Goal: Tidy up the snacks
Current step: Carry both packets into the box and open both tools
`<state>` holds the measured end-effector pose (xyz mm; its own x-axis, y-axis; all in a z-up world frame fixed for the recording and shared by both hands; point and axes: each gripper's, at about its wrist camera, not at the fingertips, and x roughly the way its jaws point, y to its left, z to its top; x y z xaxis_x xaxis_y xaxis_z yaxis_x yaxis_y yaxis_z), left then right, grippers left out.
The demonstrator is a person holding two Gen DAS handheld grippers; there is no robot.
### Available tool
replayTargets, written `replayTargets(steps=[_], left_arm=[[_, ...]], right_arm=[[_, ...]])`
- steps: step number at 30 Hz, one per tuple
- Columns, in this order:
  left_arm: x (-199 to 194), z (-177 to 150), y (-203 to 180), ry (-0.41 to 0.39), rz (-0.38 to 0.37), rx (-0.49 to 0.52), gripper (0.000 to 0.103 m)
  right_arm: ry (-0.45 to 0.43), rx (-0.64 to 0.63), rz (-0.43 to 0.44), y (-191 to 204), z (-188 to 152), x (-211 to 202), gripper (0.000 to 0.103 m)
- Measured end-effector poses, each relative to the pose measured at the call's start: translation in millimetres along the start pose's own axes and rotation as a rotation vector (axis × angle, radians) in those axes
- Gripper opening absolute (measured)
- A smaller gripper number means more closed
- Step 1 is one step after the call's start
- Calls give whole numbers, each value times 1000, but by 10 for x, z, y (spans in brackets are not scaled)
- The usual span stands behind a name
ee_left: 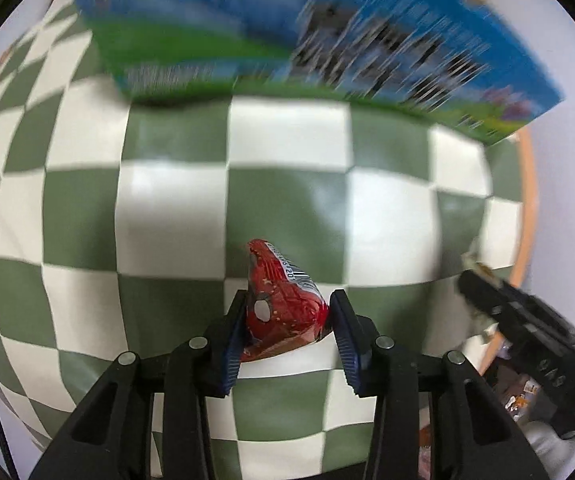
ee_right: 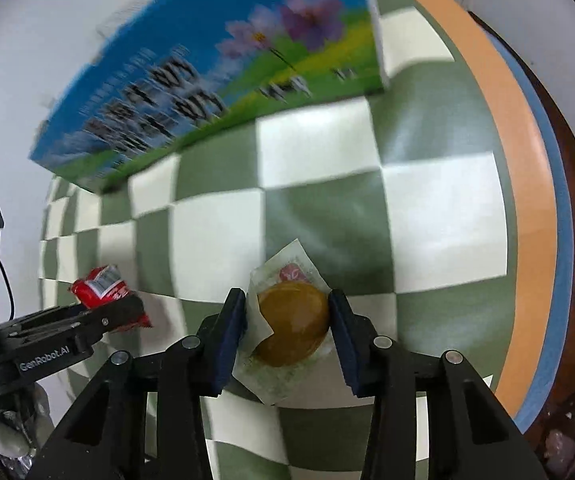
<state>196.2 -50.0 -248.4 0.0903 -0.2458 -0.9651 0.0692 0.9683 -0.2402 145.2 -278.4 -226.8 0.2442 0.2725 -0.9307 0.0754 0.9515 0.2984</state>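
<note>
My left gripper (ee_left: pixel 287 312) is shut on a red snack packet (ee_left: pixel 281 304) with a barcode, held above the checkered cloth. The same packet (ee_right: pixel 103 286) and the left gripper (ee_right: pixel 119 316) show at the left of the right wrist view. My right gripper (ee_right: pixel 287 316) is shut on a round brown cake in a clear wrapper (ee_right: pixel 293 328). The right gripper (ee_left: pixel 487 292) shows at the right edge of the left wrist view. A large blue and green box (ee_left: pixel 287 32) stands ahead at the back of the table; it also shows in the right wrist view (ee_right: pixel 215 80).
A green and white checkered cloth (ee_left: pixel 287 200) covers the table, also in the right wrist view (ee_right: pixel 427 208). An orange table rim (ee_right: pixel 519 160) with a blue band curves along the right side, with dark wood beyond. A pale wall lies behind the box.
</note>
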Motion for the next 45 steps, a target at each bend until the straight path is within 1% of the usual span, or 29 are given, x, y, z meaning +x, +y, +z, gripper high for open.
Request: replayTargets(steps=[4,6,8,10,11,12,14,16,18,19,22,24,30,32,34,37,39,41,42,43,44,45], left_arm=[[-486,177,-158,-85,-64,21,38],[-774,362,-251,-135,-91,38,38],[-1020,592,-243,-179,-104,50,38],[-1236,800,-274,-228,-93,56,38],[-1285,899,-302,-244,-82,55,38],[-1282,1010,-360,-252,-73,52,38],[-1295,1234,-318,-255,-58,36,38],[-1268,1443,-288,-239,-41,24,38],[-1192,1613,-228,-218,-31,14,38],[-1143,1691,-213,-198,-24,17,38],[-911,1874,-142,-125,-36,-8,38],[-757,1888,-115,-88,-25,-15,38],[-377,2012,-87,9,2,-13,38],[-281,2028,-96,45,-11,-8,38],[-196,2025,-77,87,-27,-27,39],[-156,2013,-55,101,-41,-53,39],[-173,2007,-73,85,-5,-36,47],[-212,2003,-84,57,23,-25,64],[-238,1999,-85,42,33,-24,66],[-258,1996,-86,33,41,-21,69],[-271,1998,-85,31,51,-17,82],[-282,1999,-91,25,67,-11,90]], right_arm=[[-65,-12,77,152,175,-356,45],[-106,-27,110,253,306,-561,45],[-151,-50,142,349,475,-798,45],[-190,-79,151,425,671,-976,45],[-204,-97,140,500,783,-1019,45],[-219,-108,135,534,904,-1061,45],[-235,-123,124,678,1065,-1014,45],[-244,-138,108,728,1232,-993,45],[-230,-145,100,746,1405,-923,45],[-226,-151,92,785,1465,-890,45],[-201,-169,70,796,1649,-815,45],[-174,-178,54,814,1761,-691,45],[-75,-175,23,771,1918,-345,45],[-37,-172,17,753,1927,-234,46],[2,-163,9,728,1949,-133,46],[29,-150,-25,688,1977,-59,47],[28,-138,-49,651,2003,-65,57],[19,-142,-78,640,2033,-77,75],[12,-144,-98,637,2048,-85,80],[7,-151,-127,638,2060,-92,89],[1,-158,-153,641,2068,-98,94],[-5,-161,-170,643,2074,-107,95]])
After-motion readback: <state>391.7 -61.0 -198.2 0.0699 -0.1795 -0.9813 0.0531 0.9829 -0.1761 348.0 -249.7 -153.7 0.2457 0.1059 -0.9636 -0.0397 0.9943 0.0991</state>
